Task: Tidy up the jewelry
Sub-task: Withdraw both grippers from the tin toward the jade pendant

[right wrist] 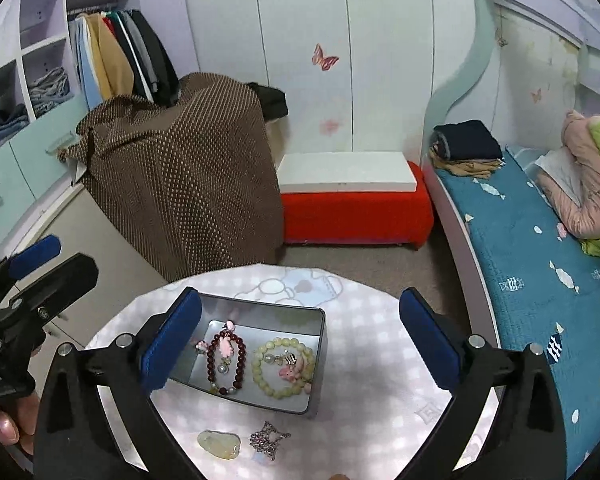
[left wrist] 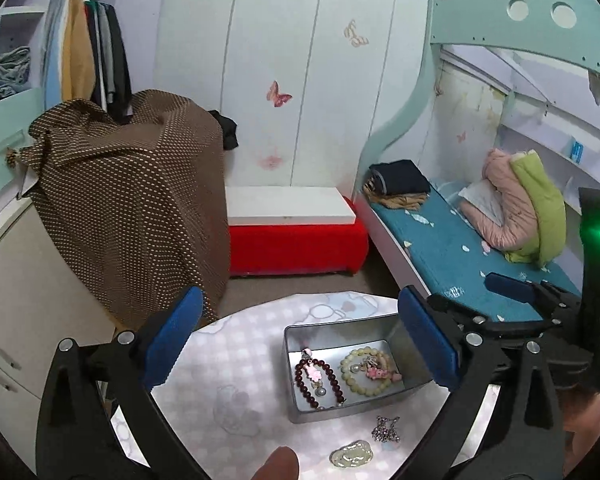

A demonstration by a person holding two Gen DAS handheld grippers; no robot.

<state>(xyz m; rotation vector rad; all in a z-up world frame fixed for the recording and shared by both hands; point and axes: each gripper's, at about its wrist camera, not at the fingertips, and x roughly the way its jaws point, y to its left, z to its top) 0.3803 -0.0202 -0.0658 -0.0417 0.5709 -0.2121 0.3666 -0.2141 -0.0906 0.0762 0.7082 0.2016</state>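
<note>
A grey metal tin (left wrist: 300, 408) (right wrist: 318, 360) stands on a small round table with a pale checked cloth (left wrist: 220, 360) (right wrist: 380, 380). In it lie a dark red bead bracelet (left wrist: 318, 378) (right wrist: 225, 364) and a pale yellow bead bracelet (left wrist: 370, 372) (right wrist: 282, 368), each with pink charms. In front of the tin a pale jade pendant (left wrist: 352, 456) (right wrist: 219, 445) and a silver chain (left wrist: 386, 430) (right wrist: 269, 439) lie on the cloth. My left gripper (left wrist: 300, 340) is open and empty above the tin. My right gripper (right wrist: 300, 340) is open and empty above the tin.
A brown dotted cloth (left wrist: 132, 200) (right wrist: 180, 184) covers furniture at the left. A red bench with a white top (left wrist: 296, 236) (right wrist: 352, 208) stands behind the table. A bed with a blue cover (left wrist: 460, 248) (right wrist: 540, 280) runs along the right.
</note>
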